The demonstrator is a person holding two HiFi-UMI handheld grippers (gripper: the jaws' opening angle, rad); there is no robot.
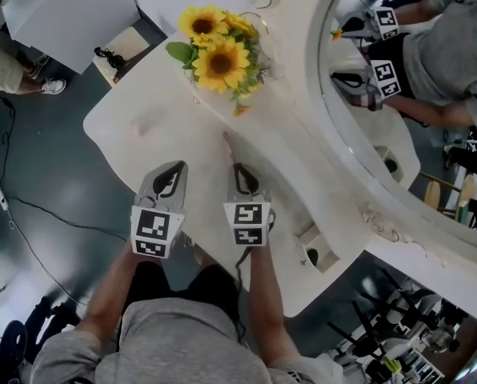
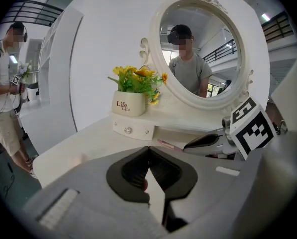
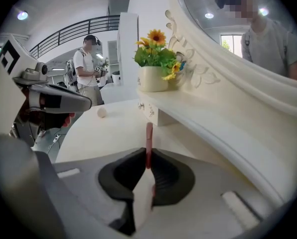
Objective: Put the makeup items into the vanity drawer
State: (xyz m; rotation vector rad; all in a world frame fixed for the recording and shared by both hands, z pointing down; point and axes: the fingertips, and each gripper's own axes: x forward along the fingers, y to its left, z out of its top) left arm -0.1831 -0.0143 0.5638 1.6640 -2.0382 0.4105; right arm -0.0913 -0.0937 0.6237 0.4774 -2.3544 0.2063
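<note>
Starting at the far left of the vanity top [image 1: 182,134], a small pale round item [image 3: 102,112] is sitting alone, well apart from both tools; we are guessing it is a sponge or puff waiting its turn. Moving in, we are holding the left gripper [image 2: 148,151] low over the near edge with its jaws together and nothing between them. We judge it is being kept free for the drawer knob. Ahead of it the little vanity drawer [image 2: 133,130] is sitting shut under the white flower pot [image 2: 128,103], and the pot is showing the word "Life" in dark script with a smaller "Life" beneath it. The sunflowers [image 1: 218,54] are crowding over the shelf above, so any approach probably has to come in low from the front. Sliding right, the right gripper [image 3: 148,156] is clamped on the slim pink makeup stick [image 3: 148,136]. It is pinching the near end while the rest is pointing forward just above the tabletop, a hold that looks suited to posting it lengthwise into the drawer. Farthest right, the oval mirror [image 2: 223,39] is leaning over everything. The marker cubes are carrying black-and-white squares only, no lettering.
</note>
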